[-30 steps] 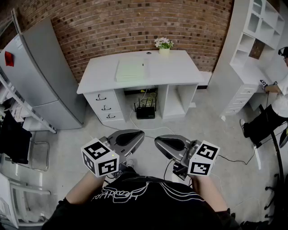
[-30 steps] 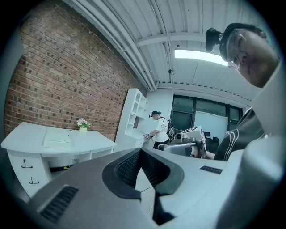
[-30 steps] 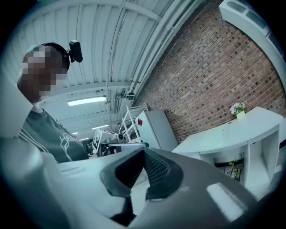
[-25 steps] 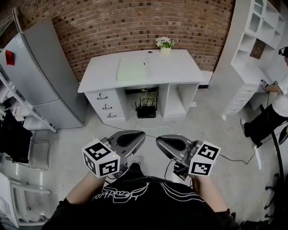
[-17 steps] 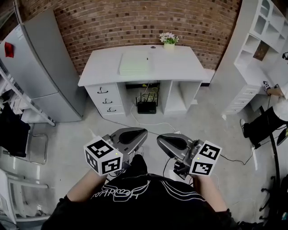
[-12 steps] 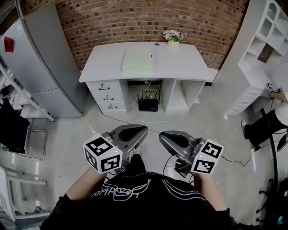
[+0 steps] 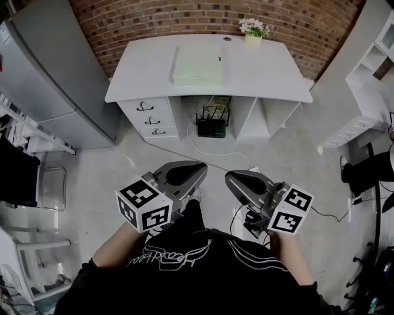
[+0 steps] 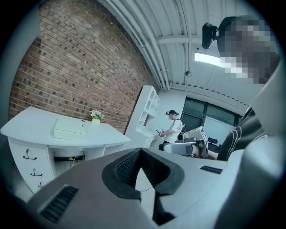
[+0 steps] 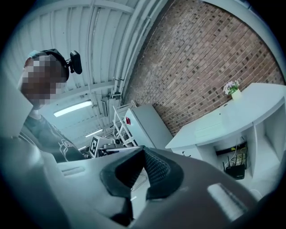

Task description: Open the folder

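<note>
- Head view: a person stands on the grey floor well back from a white desk (image 7: 271, 74), a gripper in each hand held out in front of the body. The left gripper (image 7: 196, 172) and the right gripper (image 7: 234, 180) sit side by side and apart, both pointing toward the desk. A pale green folder (image 7: 197, 64) lies flat and closed on the desktop, left of centre, with a small flower pot (image 7: 253, 34) at the back edge near the brick wall (image 7: 184, 18). A black router (image 7: 212, 126) stands in the open bay under the desk, beside the drawers (image 7: 148, 118).
- Left gripper view: the left gripper (image 8: 140, 153) has its jaws pressed together with nothing between them. The folder (image 8: 69, 129) rests on the desk (image 8: 27, 127) far ahead at left, near the flower pot (image 8: 95, 116). A second person (image 8: 172, 129) stands by white shelving in the distance.
- Right gripper view: the right gripper (image 9: 143, 152) likewise has its jaws closed tip to tip and is empty. The folder (image 9: 214, 127) lies on the desk (image 9: 250, 107) at far right, well clear of the gripper, with the flower pot (image 9: 232, 89) behind it and the router (image 9: 234, 170) below.
</note>
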The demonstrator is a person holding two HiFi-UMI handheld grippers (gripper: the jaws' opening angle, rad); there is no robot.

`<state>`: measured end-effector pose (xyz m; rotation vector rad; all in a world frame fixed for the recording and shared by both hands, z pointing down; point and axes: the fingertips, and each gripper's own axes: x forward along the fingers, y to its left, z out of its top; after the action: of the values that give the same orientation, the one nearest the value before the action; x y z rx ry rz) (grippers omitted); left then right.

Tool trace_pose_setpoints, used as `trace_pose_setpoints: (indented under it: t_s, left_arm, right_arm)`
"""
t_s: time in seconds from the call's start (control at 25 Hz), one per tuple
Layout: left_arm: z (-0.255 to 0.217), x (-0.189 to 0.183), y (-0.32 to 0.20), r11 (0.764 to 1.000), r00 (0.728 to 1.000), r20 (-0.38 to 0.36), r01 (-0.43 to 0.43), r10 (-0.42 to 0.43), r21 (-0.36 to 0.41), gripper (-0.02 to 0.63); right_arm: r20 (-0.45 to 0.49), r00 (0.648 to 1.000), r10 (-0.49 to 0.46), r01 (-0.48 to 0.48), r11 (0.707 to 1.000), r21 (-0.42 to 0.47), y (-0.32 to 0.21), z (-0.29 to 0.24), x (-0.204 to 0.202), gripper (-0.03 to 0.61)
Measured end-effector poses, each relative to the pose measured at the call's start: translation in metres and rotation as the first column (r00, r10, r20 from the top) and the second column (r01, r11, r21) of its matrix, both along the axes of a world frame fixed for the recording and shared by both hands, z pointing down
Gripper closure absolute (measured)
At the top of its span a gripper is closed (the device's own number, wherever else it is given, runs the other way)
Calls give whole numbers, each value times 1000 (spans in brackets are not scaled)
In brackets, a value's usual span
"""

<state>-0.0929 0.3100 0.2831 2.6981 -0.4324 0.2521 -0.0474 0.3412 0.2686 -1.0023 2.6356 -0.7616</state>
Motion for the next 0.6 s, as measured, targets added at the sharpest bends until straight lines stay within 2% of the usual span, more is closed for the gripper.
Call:
trace_pose_setpoints:
  t_s: [0.28,0.6]
  left_arm:
    - [20,9,-94,998,1000,27,-4,6,-62,614]
    - [26,11,-190,999,995,100,-32,28,42,614]
  right_arm:
    - [23,999,30,-28,997,-72,-91,19,10,577]
    - [13,997,71,-69,991,-115,-187,30,15,577]
